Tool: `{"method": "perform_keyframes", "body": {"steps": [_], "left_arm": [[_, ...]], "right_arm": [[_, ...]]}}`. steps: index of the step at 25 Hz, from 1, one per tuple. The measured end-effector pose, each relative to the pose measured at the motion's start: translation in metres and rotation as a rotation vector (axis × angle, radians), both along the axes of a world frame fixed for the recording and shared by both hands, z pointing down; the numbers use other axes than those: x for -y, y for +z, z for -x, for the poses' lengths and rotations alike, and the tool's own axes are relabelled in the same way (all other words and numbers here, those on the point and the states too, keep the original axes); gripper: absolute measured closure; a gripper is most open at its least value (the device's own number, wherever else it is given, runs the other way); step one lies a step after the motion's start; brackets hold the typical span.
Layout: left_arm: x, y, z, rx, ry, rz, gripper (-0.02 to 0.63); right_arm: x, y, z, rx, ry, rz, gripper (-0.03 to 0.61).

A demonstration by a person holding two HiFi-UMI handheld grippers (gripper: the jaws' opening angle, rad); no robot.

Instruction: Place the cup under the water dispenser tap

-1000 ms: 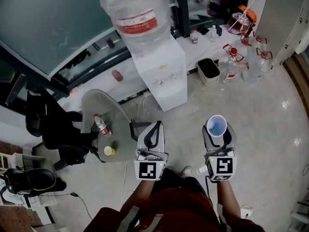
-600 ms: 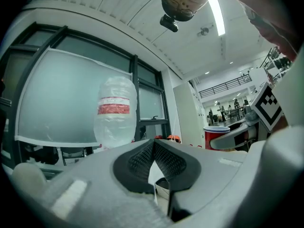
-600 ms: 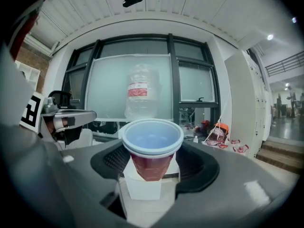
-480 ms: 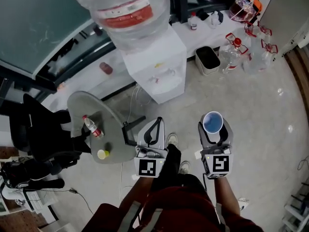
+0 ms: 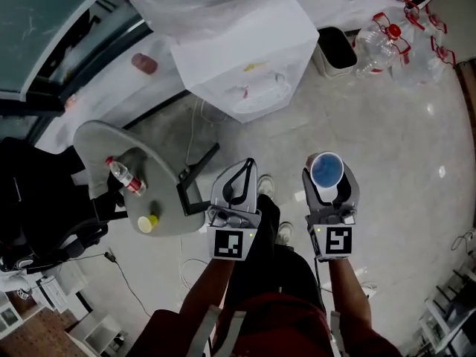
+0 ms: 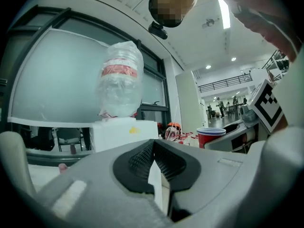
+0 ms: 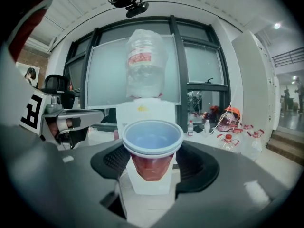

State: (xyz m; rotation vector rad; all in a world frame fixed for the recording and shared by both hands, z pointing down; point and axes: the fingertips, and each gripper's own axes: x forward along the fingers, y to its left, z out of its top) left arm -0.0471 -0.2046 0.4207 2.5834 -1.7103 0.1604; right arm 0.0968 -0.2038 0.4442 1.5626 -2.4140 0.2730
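Observation:
A red plastic cup (image 7: 152, 152) with a pale blue inside stands upright between the pads of my right gripper (image 7: 153, 161), which is shut on it. From the head view the cup (image 5: 327, 171) shows from above, its mouth up, over the floor in front of the white water dispenser (image 5: 247, 47). The dispenser (image 7: 145, 112) with its upturned bottle (image 7: 145, 63) stands straight ahead, some way off. My left gripper (image 5: 239, 178) hangs beside the right one, shut and empty, its pads (image 6: 142, 159) meeting at the tips.
A small round grey table (image 5: 100, 141) at the left carries a water bottle (image 5: 123, 175) and a yellow cap-like thing (image 5: 147, 223). Black office chairs (image 5: 33, 199) stand beyond it. A black bin (image 5: 338, 49) and several clear jugs (image 5: 401, 39) sit right of the dispenser.
Both grippers have sunk and come nearer the dispenser, which now fills the top of the head view. The cup stays in the right gripper.

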Motion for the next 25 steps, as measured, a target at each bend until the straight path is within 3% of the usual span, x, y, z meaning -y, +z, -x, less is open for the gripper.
{"method": "perform_keyframes", "body": {"steps": [9,14,20,25], "left_arm": [[0.033,0.134,0.025,-0.01,-0.051,0.023,0.615],[0.04,0.202,0.022,0.004,-0.021,0.063,0.615],[0.041,0.26,0.024,-0.007,-0.018,0.101,0.615],[0.038,0.291,0.026,0.002,-0.012,0.138,0.615]], "right_arm": [[0.04,0.137,0.039,-0.024,-0.057,-0.026,0.282],[0.045,0.203,0.046,-0.027,-0.052,0.001,0.284],[0.04,0.269,0.04,-0.049,-0.037,0.064,0.284],[0.039,0.293,0.042,-0.052,-0.042,0.076,0.284]]}}
